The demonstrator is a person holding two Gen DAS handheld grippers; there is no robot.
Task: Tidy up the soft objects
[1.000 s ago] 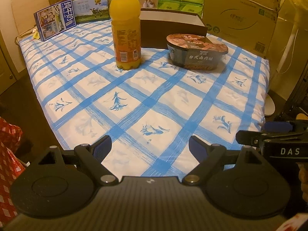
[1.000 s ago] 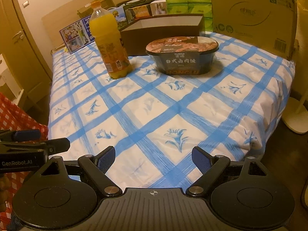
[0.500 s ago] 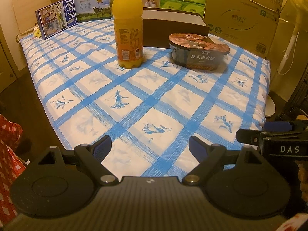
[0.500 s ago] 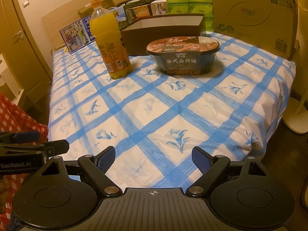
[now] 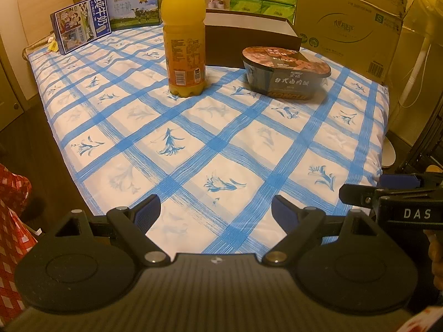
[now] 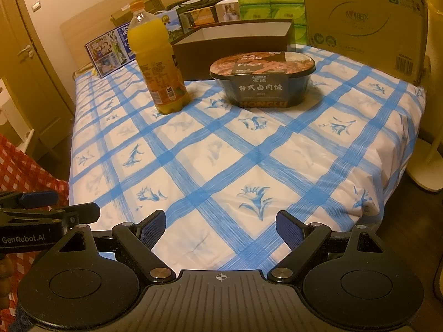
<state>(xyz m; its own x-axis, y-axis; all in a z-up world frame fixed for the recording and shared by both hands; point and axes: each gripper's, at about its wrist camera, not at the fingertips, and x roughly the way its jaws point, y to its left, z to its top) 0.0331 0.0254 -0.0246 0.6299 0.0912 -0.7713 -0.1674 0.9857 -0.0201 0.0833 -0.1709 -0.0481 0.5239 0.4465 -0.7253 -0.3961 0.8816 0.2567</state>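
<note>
The orange juice bottle [image 5: 184, 38] was observed standing upright on the blue-checked bedsheet [image 5: 216, 149], toward the far half of the bed. The instant rice bowl [image 5: 285, 73], lid sealed, was noted just to the right of the bottle, apart from it. A dark brown open box [image 5: 250, 43] was recorded directly behind both, close to them. Behind the box, green tissue packs [image 5: 261, 1] were stacked, and a large cardboard carton [image 5: 350, 20] was seen at the far right. Two milk cartons [image 5: 80, 25] were leaned at the far left corner.

The left gripper [image 5: 216, 213] was held over the near edge of the sheet, jaws spread wide, nothing between them. The right gripper [image 6: 221, 228] was recorded likewise: jaws wide apart, empty, level with the left one. A red checked cloth [image 6: 16, 171] was seen left of the bed.
</note>
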